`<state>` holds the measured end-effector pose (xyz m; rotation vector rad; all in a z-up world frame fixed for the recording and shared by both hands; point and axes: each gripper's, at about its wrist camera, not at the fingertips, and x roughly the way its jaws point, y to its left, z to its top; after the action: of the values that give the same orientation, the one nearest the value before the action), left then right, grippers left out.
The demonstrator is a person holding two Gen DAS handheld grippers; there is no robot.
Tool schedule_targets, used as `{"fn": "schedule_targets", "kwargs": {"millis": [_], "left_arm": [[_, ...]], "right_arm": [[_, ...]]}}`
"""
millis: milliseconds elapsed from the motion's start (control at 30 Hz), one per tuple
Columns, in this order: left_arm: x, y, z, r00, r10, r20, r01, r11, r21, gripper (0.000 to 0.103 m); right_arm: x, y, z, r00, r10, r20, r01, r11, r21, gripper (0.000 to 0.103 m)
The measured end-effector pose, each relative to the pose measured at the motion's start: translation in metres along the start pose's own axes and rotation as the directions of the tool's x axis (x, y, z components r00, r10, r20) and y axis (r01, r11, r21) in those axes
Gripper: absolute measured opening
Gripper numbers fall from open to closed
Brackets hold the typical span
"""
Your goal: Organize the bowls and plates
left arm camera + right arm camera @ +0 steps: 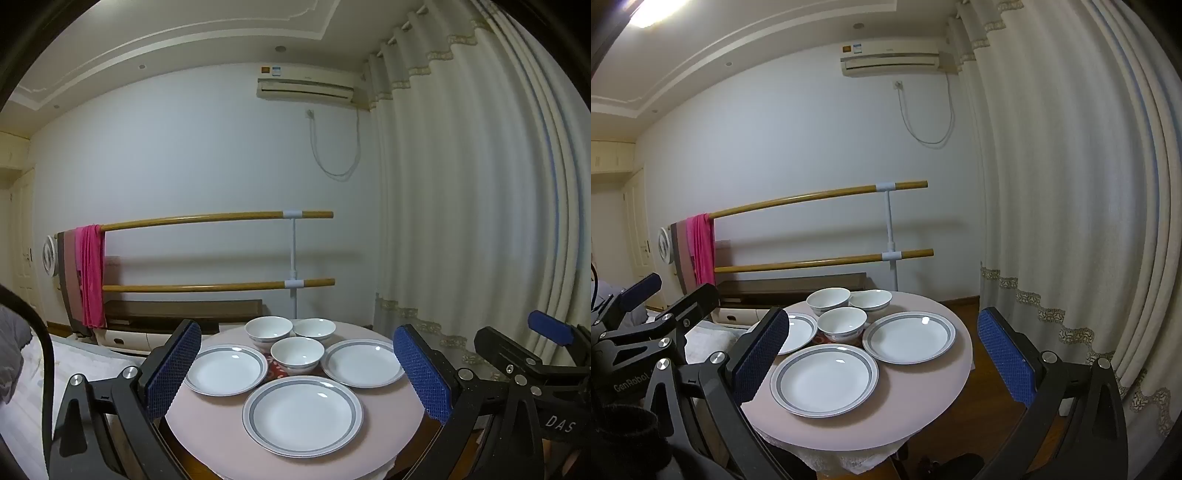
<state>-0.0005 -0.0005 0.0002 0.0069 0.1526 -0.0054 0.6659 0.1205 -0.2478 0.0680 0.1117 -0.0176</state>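
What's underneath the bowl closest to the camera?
The nearest bowl sits on a red patterned patch on the pink round table. The bowl covers most of it, so what it is can't be told.

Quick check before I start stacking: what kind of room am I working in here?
Most likely a room in a home, perhaps a bedroom. A wall air conditioner hangs by full-length curtains, a two-bar wooden rail holds draped cloths, and bedding lies left of the small round table with the dishes.

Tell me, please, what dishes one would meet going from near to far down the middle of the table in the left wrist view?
Nearest plate → front bowl → the two back bowls, left one and right one, side by side.
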Motion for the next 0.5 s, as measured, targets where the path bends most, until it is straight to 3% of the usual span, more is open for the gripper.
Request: {"fn": "schedule_targets", "kwargs": {"millis": [500], "left_arm": [[0.004,0.007,0.004,1.000,-0.003,-0.022,0.002,1.000,-0.017,0.102]], "right_arm": [[-0.002,-0.001,0.001,1.000,0.008,-0.002,-0.008,1.000,-0.003,0.103]]}}
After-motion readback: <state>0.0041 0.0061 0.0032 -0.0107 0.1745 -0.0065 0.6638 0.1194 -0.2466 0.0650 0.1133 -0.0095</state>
